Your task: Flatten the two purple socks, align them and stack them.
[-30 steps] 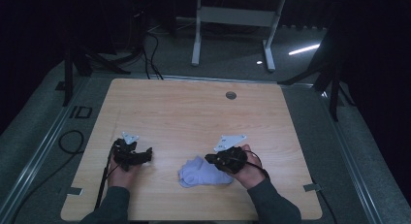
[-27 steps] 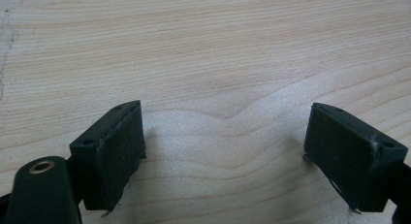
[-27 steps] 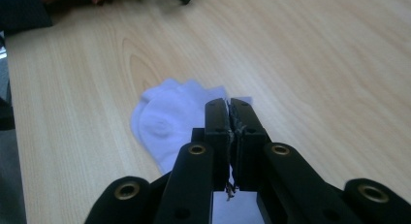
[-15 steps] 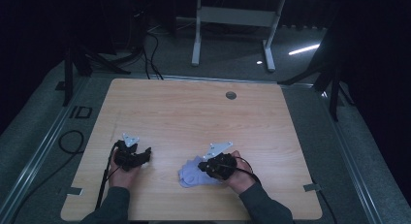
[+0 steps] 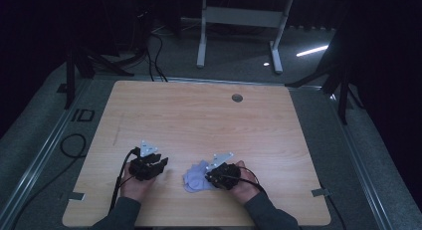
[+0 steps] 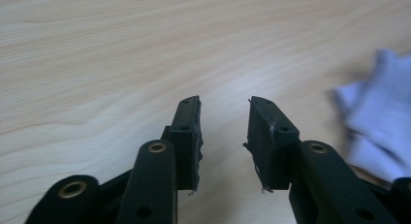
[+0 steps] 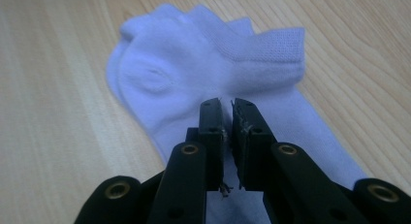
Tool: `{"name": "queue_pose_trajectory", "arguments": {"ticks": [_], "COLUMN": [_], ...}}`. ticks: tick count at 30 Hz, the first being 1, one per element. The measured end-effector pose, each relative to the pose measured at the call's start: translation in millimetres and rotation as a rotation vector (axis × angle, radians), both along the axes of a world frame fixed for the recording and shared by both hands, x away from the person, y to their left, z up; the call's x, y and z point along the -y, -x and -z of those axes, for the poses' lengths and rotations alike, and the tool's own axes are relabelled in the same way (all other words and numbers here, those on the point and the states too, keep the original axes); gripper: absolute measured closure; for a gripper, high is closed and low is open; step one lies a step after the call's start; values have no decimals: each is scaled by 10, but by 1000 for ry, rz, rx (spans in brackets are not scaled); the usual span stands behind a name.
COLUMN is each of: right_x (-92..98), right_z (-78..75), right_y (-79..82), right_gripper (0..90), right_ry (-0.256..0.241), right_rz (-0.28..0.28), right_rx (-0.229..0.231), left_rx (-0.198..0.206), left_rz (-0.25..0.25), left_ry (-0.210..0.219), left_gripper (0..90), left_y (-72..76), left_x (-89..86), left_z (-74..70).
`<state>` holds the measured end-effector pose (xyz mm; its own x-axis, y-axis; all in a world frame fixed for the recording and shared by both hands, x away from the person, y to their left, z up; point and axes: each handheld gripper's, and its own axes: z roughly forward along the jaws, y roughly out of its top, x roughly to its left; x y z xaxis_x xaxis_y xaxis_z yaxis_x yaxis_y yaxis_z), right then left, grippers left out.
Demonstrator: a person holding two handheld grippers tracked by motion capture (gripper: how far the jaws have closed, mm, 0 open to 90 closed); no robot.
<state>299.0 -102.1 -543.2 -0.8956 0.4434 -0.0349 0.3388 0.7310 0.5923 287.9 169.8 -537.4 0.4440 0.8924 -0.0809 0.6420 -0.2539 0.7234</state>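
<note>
The only readable marking is a dark sign [image 5: 85, 115] on the grey floor just beside the table's [image 5: 199, 115] left edge, seen from the high view; it looks like the letters "ID". No other text, brand or number can be read.

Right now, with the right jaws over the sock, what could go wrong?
1. The right gripper has its jaws nearly shut above the sock, with no cloth clearly between them; a lift may come up empty.
2. The sock lies folded on itself; a pinch may catch one layer and drag it along the table.
3. The left gripper is open over bare wood beside the sock; nothing pins the cloth if it slides.
</note>
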Motion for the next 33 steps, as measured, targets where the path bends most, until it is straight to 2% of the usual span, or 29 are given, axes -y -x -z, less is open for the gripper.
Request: {"name": "queue_pose_trajectory", "arguments": {"ticks": [1,2,3,6,9,13,16,21,24,25,26,28,29,32,33], "right_x": [1,1,7,17,38,49,33,-117,-183,-210,-234,-233,-215,-199,-219], "right_z": [19,19,21,23,22,16,2,-139,-191,-212,-239,-243,-249,-261,-284], "right_y": [-11,-11,-26,-46,-89,-141,-152,-148,-178,-204,-306,-344,-436,-483,-463], "right_gripper": [825,825,826,827,828,820,801,772,756,745,724,715,698,694,692], "right_ry": [-5,-5,-7,0,6,11,22,-6,-12,-13,-13,-16,-23,-40,-69], "right_rz": [17,17,39,59,116,154,161,136,129,131,155,168,199,202,175], "right_rx": [-9,-9,-7,7,15,12,20,53,60,66,68,64,46,25,8], "left_rx": [-1,-1,0,3,10,3,0,-5,-10,-15,-19,-23,-30,-33,-34], "left_rz": [35,35,66,87,122,149,162,223,242,251,258,271,282,288,294], "left_ry": [6,6,9,13,8,-5,-12,-23,-32,-37,-40,-51,-57,-63,-69], "left_gripper": [674,682,690,710,728,774,805,864,873,873,875,876,876,876,876], "left_y": [36,36,58,79,101,110,123,167,174,179,181,185,191,197,195], "left_x": [71,71,124,175,260,335,377,496,525,540,551,569,588,615,625], "left_z": [-22,-22,-46,-66,-77,-50,-39,-9,12,26,38,57,71,88,95]}}
